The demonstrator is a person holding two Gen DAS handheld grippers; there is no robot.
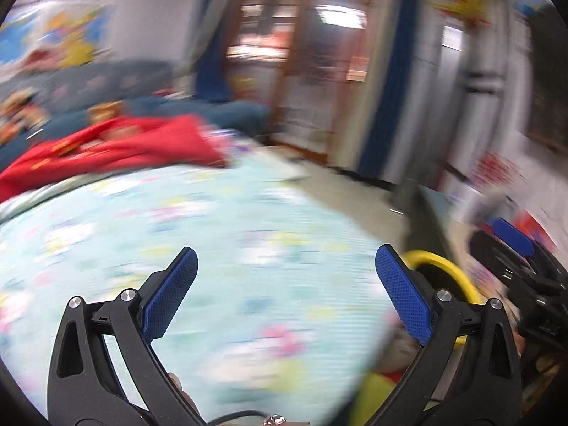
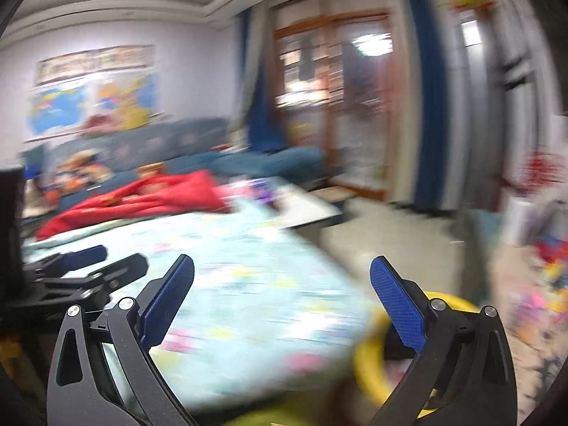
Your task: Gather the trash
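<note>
Both views are smeared by motion. My left gripper [image 1: 287,252] is open with nothing between its blue pads, above a table covered in a pale blue flowered cloth [image 1: 213,248]. My right gripper [image 2: 283,261] is open too, over the same cloth [image 2: 248,284] near the table's right edge. A yellow round rim [image 1: 447,273] [image 2: 369,365] sits low beside that edge; what it holds is hidden. From the left wrist view, one of the right gripper's fingers [image 1: 513,236] shows at the right. No single piece of trash can be made out.
A red cloth [image 2: 149,195] lies across a blue sofa [image 2: 248,159] behind the table. A wooden-framed glass door [image 2: 337,106] and blue curtains [image 2: 429,106] stand beyond. Bare floor [image 2: 390,234] runs right of the table, with colourful clutter [image 2: 546,266] along the right wall.
</note>
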